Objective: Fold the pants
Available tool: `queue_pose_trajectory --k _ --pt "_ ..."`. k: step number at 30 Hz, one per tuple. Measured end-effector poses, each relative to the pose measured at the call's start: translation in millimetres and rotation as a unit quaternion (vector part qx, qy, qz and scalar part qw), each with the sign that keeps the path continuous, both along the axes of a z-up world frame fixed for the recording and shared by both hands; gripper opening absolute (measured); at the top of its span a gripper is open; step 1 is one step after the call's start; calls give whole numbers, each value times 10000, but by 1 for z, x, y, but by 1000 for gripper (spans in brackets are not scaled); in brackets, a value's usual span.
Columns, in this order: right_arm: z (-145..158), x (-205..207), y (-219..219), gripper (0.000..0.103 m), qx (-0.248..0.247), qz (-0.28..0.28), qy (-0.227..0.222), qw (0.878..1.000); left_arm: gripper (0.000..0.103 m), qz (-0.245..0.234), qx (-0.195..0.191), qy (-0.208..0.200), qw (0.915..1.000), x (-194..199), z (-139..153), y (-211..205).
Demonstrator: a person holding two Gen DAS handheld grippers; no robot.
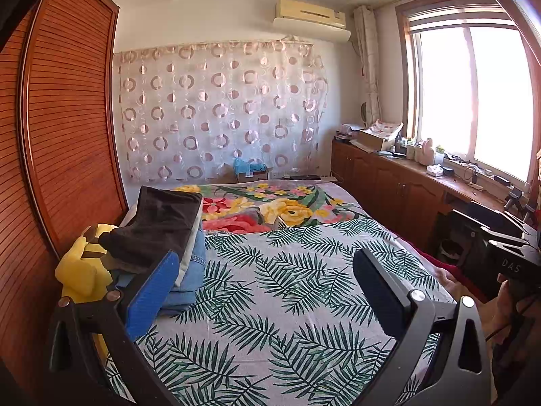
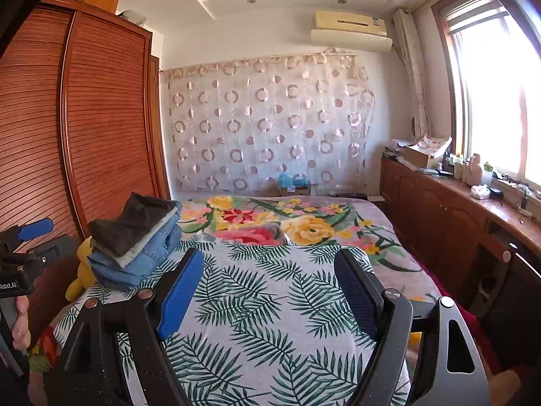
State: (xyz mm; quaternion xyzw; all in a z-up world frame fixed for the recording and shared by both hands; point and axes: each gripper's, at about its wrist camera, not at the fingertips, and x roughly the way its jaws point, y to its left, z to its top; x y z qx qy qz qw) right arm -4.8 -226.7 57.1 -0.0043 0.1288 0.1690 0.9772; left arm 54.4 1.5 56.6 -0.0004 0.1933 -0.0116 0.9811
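Both grippers, left [image 1: 267, 291] and right [image 2: 270, 291], hover over the bed [image 2: 257, 304], jaws apart, nothing between them. Pants sit folded in a stack [image 2: 135, 247] at the far left, beside a yellow toy [image 1: 81, 270]. Judged: top dark pair [image 1: 159, 226] soft, light, limp (denim below stiffer, heavier). Best pinched at waistband or hem corners.

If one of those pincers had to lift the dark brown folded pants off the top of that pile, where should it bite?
Probably the near edge of the dark brown folded pants, approached from the leaf-print bedspread side. That edge overhangs the folded blue jeans beneath, so one finger could slip under it. The wooden slatted wardrobe blocks the far side.
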Motion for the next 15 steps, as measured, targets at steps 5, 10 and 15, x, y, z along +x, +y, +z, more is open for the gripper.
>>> queue_pose_trajectory --k 5,10,15 --pt "-1 2 -2 81 6 -4 -6 10000 103 5 -7 -1 10000 0 0 0" --pt "-1 2 -2 81 5 -1 -9 10000 103 2 -5 0 10000 0 0 0" --pt "-2 1 -1 81 -3 -13 -11 10000 103 11 -9 6 10000 0 0 0"
